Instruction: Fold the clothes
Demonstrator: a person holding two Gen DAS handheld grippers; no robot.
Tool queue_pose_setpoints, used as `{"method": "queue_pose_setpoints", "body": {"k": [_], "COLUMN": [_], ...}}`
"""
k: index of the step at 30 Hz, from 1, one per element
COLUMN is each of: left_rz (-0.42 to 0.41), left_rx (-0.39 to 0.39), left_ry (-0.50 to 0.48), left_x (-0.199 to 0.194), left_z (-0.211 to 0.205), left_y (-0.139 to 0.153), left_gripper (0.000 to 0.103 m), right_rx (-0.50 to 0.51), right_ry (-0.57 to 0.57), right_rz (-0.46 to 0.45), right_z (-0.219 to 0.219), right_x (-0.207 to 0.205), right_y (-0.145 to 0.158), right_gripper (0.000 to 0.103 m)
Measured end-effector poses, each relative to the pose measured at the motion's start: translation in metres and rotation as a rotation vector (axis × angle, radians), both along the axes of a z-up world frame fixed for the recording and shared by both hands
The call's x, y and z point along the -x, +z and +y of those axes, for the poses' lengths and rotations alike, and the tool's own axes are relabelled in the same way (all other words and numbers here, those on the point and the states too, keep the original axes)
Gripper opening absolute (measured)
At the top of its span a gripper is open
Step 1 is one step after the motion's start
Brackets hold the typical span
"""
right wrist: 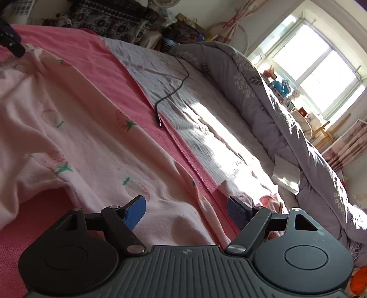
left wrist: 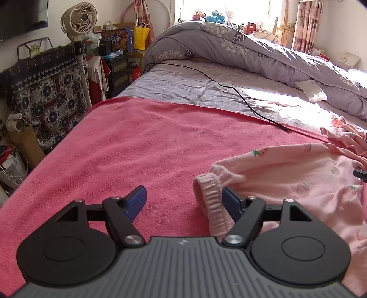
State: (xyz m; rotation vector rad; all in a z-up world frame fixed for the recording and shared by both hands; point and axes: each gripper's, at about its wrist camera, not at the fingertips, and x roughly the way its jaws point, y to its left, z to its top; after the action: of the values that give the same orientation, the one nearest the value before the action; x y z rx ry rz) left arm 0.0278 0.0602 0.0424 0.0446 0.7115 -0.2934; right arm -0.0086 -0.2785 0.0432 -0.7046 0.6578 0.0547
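Pink garment [left wrist: 298, 181] lies spread but rumpled on the red towel [left wrist: 137, 142] over the bed. Left tool [left wrist: 184, 201] gapes wide at the elastic cuff [left wrist: 208, 197], right pad beside it, likely placed for a corner pinch. Right tool [right wrist: 186, 212] gapes over the far hem. Bare towel leftward gives room; cable [left wrist: 229, 88] crosses the towel's far edge.

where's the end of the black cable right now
The cable's plug lies on the far edge of the pink towel, where it meets the grey sheet, beyond the pink clothes.

Fan [left wrist: 79, 19], grey quilt [left wrist: 263, 50], black cable [left wrist: 229, 88].
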Motion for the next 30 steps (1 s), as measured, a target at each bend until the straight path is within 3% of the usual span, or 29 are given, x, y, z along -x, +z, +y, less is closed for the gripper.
{"method": "queue_pose_setpoints", "body": {"k": [4, 10, 12, 15, 18, 19, 23, 28, 30], "left_rz": [-0.054, -0.135, -0.162, -0.203, -0.219, -0.222, -0.331, -0.563, -0.615], "left_rx": [-0.061, -0.153, -0.183, -0.229, -0.314, -0.344, -0.518, -0.753, -0.727], "left_ry": [-0.052, -0.131, -0.157, -0.196, -0.257, -0.277, -0.265, -0.273, -0.251], "left_x": [0.053, 0.132, 0.159, 0.198, 0.229, 0.237, 0.238, 0.220, 0.213], "left_z": [-0.004, -0.010, -0.012, -0.015, -0.022, -0.025, -0.040, -0.070, -0.073], "left_y": [0.005, 0.013, 0.016, 0.020, 0.002, -0.004, -0.021, -0.055, -0.056], "left_gripper": [0.076, 0.081, 0.083, 0.087, 0.088, 0.088, 0.088, 0.090, 0.085], "right_rx": [0.065, 0.166, 0.145, 0.030, -0.185, -0.219, -0.200, -0.243, -0.293], "right_ry": [0.166, 0.349, 0.378, 0.406, 0.488, 0.509, 0.515, 0.399, 0.359], "right_rz": [-0.008, 0.003, 0.008, 0.007, 0.008, 0.001, -0.055, -0.017, 0.005], "right_z": [0.042, 0.090, 0.094, 0.096, 0.105, 0.112, 0.143, 0.156, 0.157], "right_x": [0.061, 0.147, 0.174, 0.213, 0.248, 0.255, 0.263, 0.243, 0.235], "right_y": [0.032, 0.035, 0.029, 0.020, 0.015, 0.013, 0.005, -0.006, -0.012], "right_gripper": [0.079, 0.089, 0.091, 0.092, 0.092, 0.092, 0.092, 0.076, 0.066]}}
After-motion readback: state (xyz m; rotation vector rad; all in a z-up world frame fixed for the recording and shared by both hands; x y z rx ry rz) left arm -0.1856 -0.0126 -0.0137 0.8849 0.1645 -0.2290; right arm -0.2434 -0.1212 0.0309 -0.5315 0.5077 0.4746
